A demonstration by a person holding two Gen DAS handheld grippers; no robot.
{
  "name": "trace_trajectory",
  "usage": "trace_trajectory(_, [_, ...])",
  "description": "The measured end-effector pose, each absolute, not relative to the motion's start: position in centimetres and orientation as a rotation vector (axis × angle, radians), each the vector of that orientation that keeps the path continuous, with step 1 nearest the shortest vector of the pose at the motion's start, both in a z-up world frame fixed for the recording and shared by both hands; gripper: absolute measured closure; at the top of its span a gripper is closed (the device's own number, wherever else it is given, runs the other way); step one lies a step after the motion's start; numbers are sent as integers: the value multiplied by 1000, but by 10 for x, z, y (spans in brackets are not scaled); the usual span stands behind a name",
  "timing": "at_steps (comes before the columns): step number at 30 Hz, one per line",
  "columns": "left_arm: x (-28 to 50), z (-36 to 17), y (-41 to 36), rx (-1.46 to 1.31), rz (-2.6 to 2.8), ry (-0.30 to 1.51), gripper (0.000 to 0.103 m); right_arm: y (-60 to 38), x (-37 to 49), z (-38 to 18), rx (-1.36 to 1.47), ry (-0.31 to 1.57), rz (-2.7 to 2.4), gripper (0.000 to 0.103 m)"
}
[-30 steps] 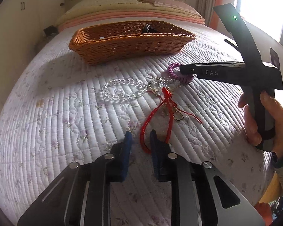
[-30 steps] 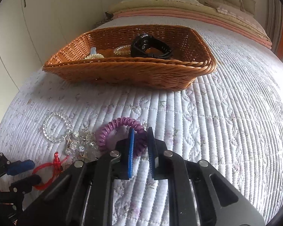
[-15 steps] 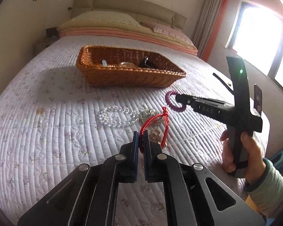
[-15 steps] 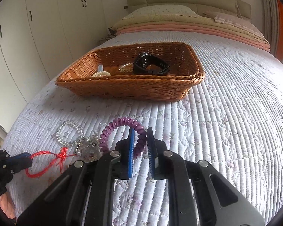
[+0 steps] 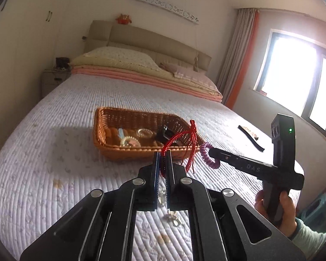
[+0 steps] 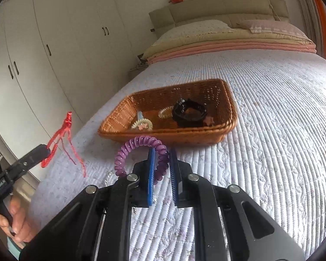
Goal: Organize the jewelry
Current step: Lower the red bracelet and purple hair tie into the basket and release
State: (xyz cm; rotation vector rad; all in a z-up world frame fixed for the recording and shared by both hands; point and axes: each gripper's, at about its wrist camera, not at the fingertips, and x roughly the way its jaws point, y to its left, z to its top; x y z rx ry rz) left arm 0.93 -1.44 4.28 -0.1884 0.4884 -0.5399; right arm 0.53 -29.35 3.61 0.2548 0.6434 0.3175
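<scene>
My left gripper [image 5: 162, 154] is shut on a red beaded bracelet [image 5: 180, 138] with a knotted tassel, held in the air above the quilt. My right gripper [image 6: 162, 155] is shut on a purple spiral hair tie [image 6: 139, 152], also lifted. In the right wrist view the left gripper [image 6: 44, 151] shows at the left edge with the red bracelet [image 6: 58, 136] dangling from it. In the left wrist view the right gripper [image 5: 210, 152] carries the purple tie [image 5: 206, 155]. A wicker basket [image 6: 169, 133] lies ahead on the bed, holding a black watch [image 6: 189, 112], a clear coil tie and a small clip. A few clear beads [image 5: 171, 216] lie under my left gripper.
The quilted bed [image 6: 271, 130] stretches wide around the basket. Pillows and folded blankets [image 5: 141, 71] are piled at the headboard. A dark strap [image 5: 251, 137] lies on the quilt near the window side. White wardrobes [image 6: 43, 43] line the wall left of the bed.
Both grippers rose off the quilt and tilted up toward the basket. The left one closed on the red bracelet and lifted it; the right one carried the purple tie up.
</scene>
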Motion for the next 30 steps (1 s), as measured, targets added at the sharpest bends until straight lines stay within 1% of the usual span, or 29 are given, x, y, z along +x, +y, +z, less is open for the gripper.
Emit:
trace_trajectory(6, [62,61,-33,-174,-485,450,100,-293,52,81,233,595,274,92])
trace_trajectory(10, [113,52,-47,-165,-416,468,100,-285,102,87,207,628,224,92])
trace_trajectory(13, [151,36,-51,-171,-368,513,100,-275,134,81,162,661,192,92])
trace_trajectory(18, [190,12,-55,-160,-306,589,100,-258,183,57,108,744,159,92])
trace_trajectory(26, [199,-14,-58,-119,-283,660,100,-247,231,16,79,876,126,92])
trace_trajectory(30, [199,-22,-65,-94,-275,690,100,-248,235,9,77,895,127,91])
